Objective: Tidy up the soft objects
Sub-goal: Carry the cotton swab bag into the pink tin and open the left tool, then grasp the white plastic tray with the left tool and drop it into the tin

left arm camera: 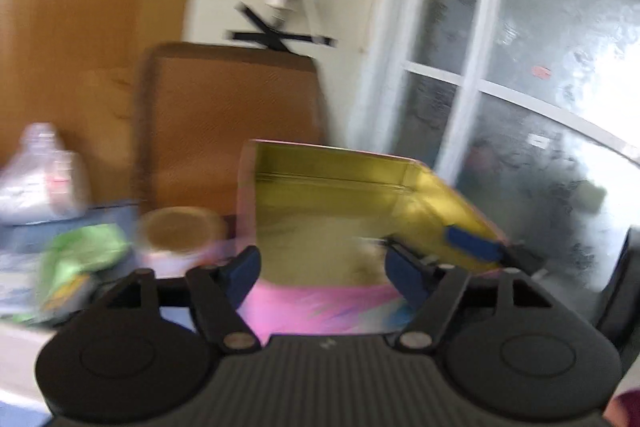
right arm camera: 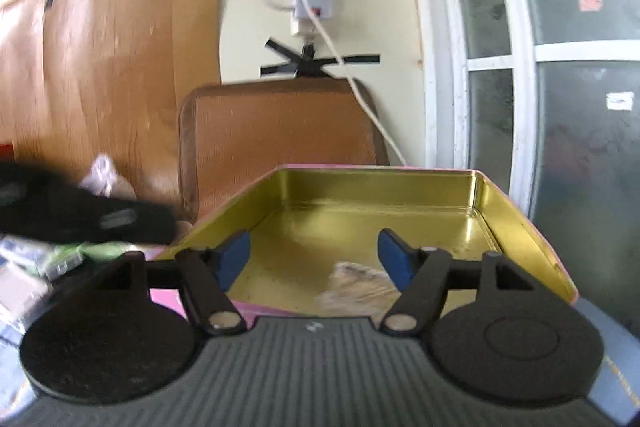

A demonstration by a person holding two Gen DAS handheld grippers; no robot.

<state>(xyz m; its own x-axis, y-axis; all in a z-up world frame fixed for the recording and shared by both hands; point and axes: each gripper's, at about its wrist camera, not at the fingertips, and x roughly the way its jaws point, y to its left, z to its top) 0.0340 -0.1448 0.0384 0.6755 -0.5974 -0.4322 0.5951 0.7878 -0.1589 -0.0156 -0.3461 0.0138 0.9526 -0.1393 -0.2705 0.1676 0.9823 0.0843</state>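
An open tin [right arm camera: 380,187], pink outside and gold inside, stands straight ahead in both views; its far wall [left arm camera: 332,163] shows in the blurred left wrist view. A clear-wrapped soft packet [right arm camera: 352,287] lies on the tin floor at the near side. My right gripper [right arm camera: 314,259] hovers open above it, pads apart and off the packet. My left gripper [left arm camera: 324,267] is open at the tin's near edge with nothing between its pads. One blue pad of the right gripper's fingers [left arm camera: 472,243] shows over the tin's right wall. A green soft packet [left arm camera: 80,255] lies left of the tin.
A brown padded board [right arm camera: 280,131] leans on the wall behind the tin. A round tape roll [left arm camera: 180,231] and a silvery bag [left arm camera: 40,179] sit to the left among loose packets. A white-framed glass door [right arm camera: 560,67] is on the right; a cable [right arm camera: 360,83] hangs down.
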